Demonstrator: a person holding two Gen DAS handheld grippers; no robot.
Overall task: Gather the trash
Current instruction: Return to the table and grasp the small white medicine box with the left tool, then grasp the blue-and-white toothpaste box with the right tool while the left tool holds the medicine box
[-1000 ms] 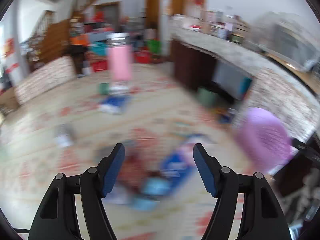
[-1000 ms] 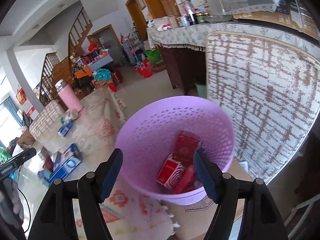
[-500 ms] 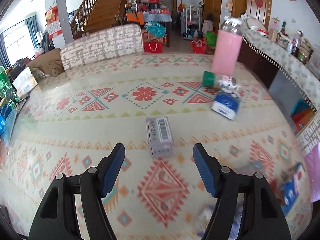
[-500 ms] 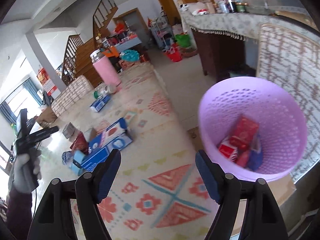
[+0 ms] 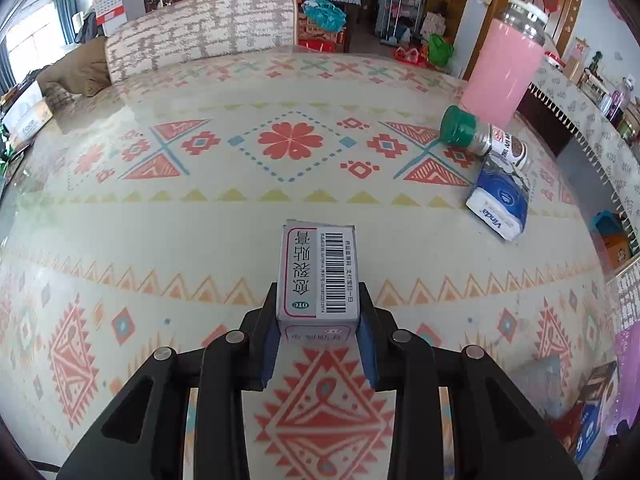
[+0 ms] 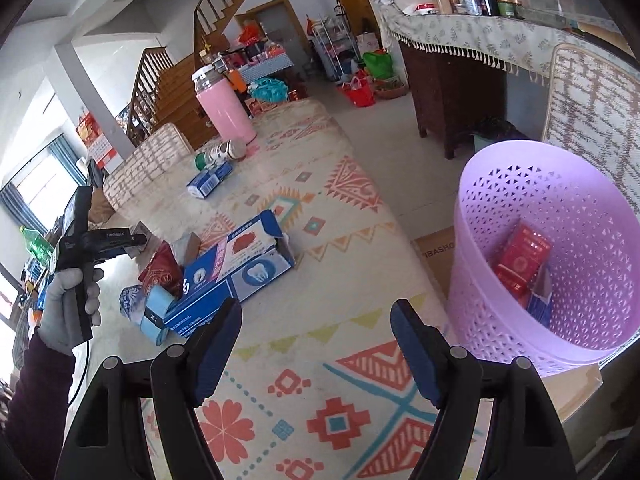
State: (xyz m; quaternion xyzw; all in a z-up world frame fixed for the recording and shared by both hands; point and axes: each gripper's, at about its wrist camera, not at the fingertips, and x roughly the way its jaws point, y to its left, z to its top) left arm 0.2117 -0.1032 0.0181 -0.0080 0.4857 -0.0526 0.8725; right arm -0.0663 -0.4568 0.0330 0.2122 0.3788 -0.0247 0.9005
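My left gripper [image 5: 319, 340] is shut on a small grey-and-pink medicine box [image 5: 318, 276] with a barcode, which lies on the patterned tablecloth [image 5: 200, 220]. My right gripper [image 6: 316, 344] is open and empty above the table, left of a purple perforated trash basket [image 6: 500, 280] that holds red and blue boxes. A blue toothpaste box [image 6: 236, 268], a red packet [image 6: 160, 270] and a light blue roll [image 6: 156, 314] lie in a heap ahead of the right gripper. The left gripper also shows in the right wrist view [image 6: 136, 238], held in a gloved hand.
A pink thermos [image 5: 504, 68] stands at the far right of the table. A green-capped jar [image 5: 480, 140] lies on its side beside a blue Vinda tissue pack [image 5: 500, 208]. Patterned chair backs [image 5: 200, 40] stand at the table's far side. A cardboard box [image 6: 434, 256] sits under the basket.
My left gripper swung from the heap to the medicine box, moved up to it and closed on it. My right gripper turned left, away from the basket, toward the heap.
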